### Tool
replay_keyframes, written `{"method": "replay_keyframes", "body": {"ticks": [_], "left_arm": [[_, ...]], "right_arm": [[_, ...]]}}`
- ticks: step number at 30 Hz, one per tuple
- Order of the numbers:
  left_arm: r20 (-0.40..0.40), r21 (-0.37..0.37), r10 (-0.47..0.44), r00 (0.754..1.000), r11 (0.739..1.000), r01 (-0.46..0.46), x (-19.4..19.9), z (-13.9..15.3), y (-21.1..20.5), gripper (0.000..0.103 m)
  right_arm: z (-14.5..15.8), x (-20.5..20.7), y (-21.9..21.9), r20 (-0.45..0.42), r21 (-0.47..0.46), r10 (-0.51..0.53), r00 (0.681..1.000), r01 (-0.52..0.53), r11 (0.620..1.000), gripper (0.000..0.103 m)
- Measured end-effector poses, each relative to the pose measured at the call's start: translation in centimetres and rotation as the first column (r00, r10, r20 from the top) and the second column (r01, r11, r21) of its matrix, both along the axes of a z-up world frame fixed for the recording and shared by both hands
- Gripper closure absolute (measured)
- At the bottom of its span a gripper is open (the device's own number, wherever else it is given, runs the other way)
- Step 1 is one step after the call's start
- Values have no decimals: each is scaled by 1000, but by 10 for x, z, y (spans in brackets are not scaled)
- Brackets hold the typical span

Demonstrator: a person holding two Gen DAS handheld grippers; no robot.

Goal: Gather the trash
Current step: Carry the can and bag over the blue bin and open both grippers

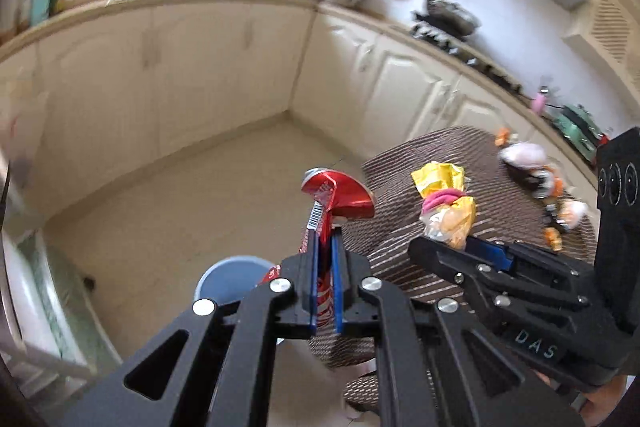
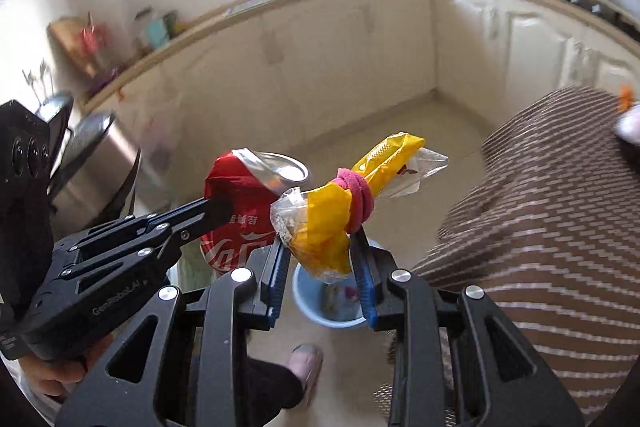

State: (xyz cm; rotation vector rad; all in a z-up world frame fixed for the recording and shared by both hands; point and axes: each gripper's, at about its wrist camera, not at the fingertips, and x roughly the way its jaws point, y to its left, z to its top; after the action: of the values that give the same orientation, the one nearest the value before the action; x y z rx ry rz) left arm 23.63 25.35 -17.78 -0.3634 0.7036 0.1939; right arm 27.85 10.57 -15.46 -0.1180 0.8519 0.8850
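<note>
My left gripper [image 1: 325,247] is shut on a crushed red cola can [image 1: 336,193] and holds it in the air above a blue bin [image 1: 224,281] on the floor. The can also shows in the right wrist view [image 2: 240,211]. My right gripper [image 2: 320,259] is shut on a yellow and clear snack bag tied with a pink band [image 2: 340,211], held above the blue bin [image 2: 316,307]. In the left wrist view the bag [image 1: 448,207] and right gripper [image 1: 472,247] hang over the table edge.
A table with a brown striped cloth [image 1: 500,215] stands at the right, with small toys and scraps [image 1: 536,175] on it. Cream kitchen cabinets [image 1: 200,75] line the walls. A steel pedal bin [image 2: 96,167] stands at the left. A slippered foot [image 2: 304,363] is near the blue bin.
</note>
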Motion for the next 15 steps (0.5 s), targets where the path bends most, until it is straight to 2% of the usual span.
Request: {"method": "replay_keyframes", "body": {"ticks": [6,11,15], "left_arm": [[-112,-56,63,992,996,-70,15,-56,49,98],[-183,-84,63,981,993,-79,55,-89,68,98],[-200,-109,56,978,991,-79,80,-103,77,97]], "right_arm": [[-55,11,40,-78,-86,44,996,-51,995,75],[-81,34,58,-113,-129,24,993,-38,991,75],[-93,49,68,-113,-149,11,994,-28,988,75]]}}
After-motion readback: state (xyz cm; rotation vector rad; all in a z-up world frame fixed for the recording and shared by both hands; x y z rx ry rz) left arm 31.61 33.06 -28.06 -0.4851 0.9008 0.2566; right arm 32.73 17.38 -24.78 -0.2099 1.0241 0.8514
